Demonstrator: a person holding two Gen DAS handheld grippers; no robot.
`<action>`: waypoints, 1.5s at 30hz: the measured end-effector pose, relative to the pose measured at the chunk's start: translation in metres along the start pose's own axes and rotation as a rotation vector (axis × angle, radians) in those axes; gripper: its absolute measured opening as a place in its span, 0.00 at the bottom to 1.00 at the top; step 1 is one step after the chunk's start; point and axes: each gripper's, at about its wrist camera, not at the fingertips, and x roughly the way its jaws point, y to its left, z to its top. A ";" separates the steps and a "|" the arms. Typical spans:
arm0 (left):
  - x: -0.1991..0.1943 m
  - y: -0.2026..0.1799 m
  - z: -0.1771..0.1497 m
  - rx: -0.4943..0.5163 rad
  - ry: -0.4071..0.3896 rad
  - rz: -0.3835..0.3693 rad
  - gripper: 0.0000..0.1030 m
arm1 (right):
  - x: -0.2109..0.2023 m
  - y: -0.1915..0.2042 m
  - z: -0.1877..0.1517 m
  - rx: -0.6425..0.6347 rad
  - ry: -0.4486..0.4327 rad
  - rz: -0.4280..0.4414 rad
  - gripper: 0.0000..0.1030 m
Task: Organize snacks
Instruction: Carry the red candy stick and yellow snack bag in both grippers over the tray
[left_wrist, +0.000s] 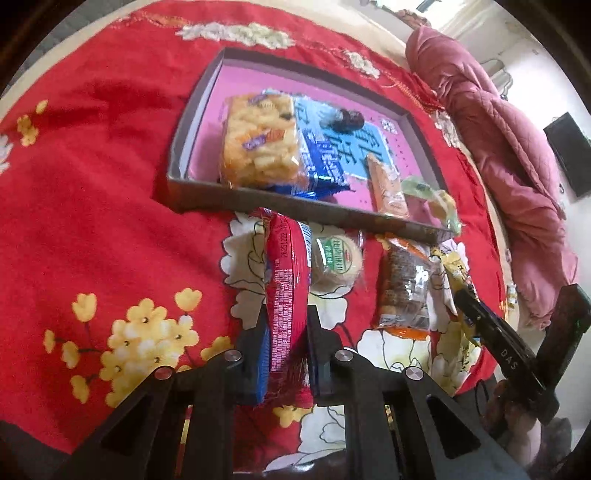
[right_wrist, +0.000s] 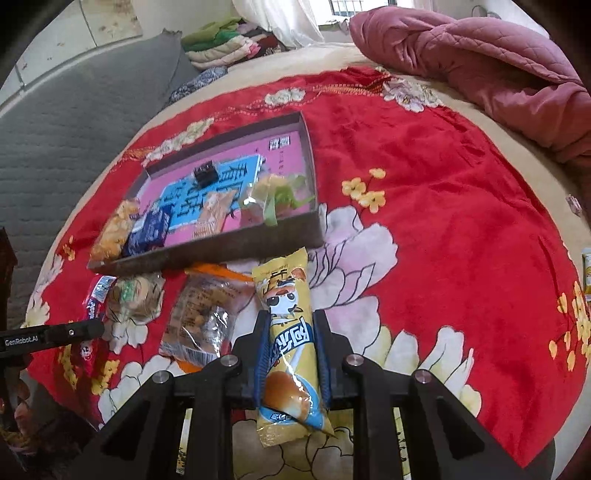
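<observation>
Two snacks in my grip: left gripper (left_wrist: 284, 325) clamped on red packet (left_wrist: 286, 291), right gripper (right_wrist: 290, 347) on yellow bun packet (right_wrist: 290, 332), long axes pointing at box (left_wrist: 295, 210) just beyond.

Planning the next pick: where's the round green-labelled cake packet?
In the left wrist view, the round clear-wrapped cake packet lies on the red floral bedspread, outside the shallow cardboard tray, beside the gripped red packet.

The left gripper (left_wrist: 286, 328) has its jaws clamped on a red snack packet (left_wrist: 286, 295). The right gripper (right_wrist: 291, 343), beside it, clamps a yellow bread packet (right_wrist: 288, 332).
</observation>
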 end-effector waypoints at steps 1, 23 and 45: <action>-0.003 -0.001 0.000 0.002 -0.006 0.002 0.16 | -0.001 0.000 0.000 -0.001 -0.004 0.000 0.22; -0.034 -0.023 0.008 0.077 -0.112 0.022 0.16 | -0.028 0.037 0.014 -0.096 -0.135 0.067 0.22; -0.033 -0.033 0.024 0.094 -0.159 0.037 0.16 | -0.018 0.057 0.030 -0.142 -0.183 0.111 0.22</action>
